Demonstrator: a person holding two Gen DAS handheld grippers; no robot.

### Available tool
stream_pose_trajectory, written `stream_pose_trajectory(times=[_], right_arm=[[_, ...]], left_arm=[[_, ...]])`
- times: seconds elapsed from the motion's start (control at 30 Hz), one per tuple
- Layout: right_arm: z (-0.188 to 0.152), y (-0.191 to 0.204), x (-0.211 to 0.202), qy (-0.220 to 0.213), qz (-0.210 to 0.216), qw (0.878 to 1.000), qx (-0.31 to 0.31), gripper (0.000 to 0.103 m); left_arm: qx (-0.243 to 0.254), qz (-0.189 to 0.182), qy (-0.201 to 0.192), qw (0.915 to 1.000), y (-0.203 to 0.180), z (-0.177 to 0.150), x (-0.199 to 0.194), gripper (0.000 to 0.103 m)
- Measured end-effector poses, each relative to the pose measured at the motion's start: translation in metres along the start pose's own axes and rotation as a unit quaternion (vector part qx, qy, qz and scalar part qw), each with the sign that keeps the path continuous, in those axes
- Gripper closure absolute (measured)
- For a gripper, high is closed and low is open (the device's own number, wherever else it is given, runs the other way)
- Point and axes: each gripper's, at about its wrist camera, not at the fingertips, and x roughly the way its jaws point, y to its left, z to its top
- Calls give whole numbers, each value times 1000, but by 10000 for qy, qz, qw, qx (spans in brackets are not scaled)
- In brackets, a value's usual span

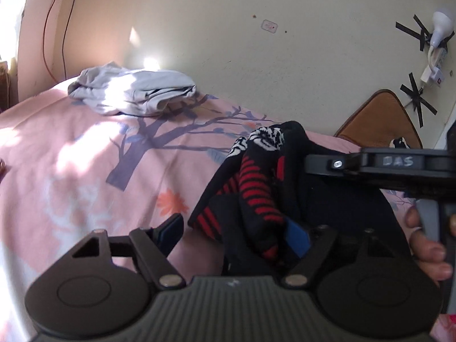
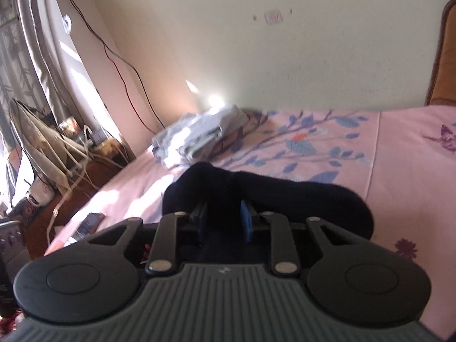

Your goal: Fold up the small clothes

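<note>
Item: black garment with red stripes [image 1: 256,196], bunched, draped over one pad of the released left gripper [image 1: 233,235]. Right gripper [image 2: 225,221]: jaws clenched on its dark cloth. Step, likely: lifting to spread; next needs a flat lay. Setting: pink floral bedsheet [image 1: 85,171], grey folded clothes [image 1: 134,91] beyond, cream wall [image 1: 228,28].

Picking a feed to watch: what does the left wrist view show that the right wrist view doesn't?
Left wrist only: red-striped parts of the black garment, the right gripper from outside, a hand, a taped bulb.
Right wrist only: the curtain and the cluttered side table.
Both: the pink bedsheet, the grey folded clothes, the black garment.
</note>
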Motion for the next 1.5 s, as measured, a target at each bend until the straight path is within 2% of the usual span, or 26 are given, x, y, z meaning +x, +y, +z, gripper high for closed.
stream_pose_trajectory(times=[0.07,0.17,0.3,0.4,0.47,0.53,0.7,0.87,1.5], right_arm=[[-10,-3,5,-198,19,9997,-124,77],[-16,-5,-4,-357,70,9993,-28,77],[-31,-1,-15,-690,69,9973,-228,75],[-48,-2,-25,-1022,169,9939,-372,72],[-53,-10,-35,-1149,502,9921,-90,55],[-55,-21,-38,-1254,794,9887,214,52],[-53,-21,-37,-1230,863,9884,231,47],[-54,-20,-38,-1239,973,9871,270,45],[-55,-21,-39,-1234,1088,9861,245,36]], left_arm=[[-123,-1,-17,9999,6,-1,-1,21],[-52,107,-60,9999,2,-1,-2,16],[196,207,-177,9994,-7,-3,-5,14],[202,178,-200,9994,-7,-3,-5,13],[135,133,-198,9996,-4,-3,-5,10],[42,83,-160,9998,-1,-2,-4,9],[-166,-9,-57,9998,6,-1,0,4],[-116,30,-41,9999,4,0,2,0],[-57,42,-30,10000,3,0,8,0]])
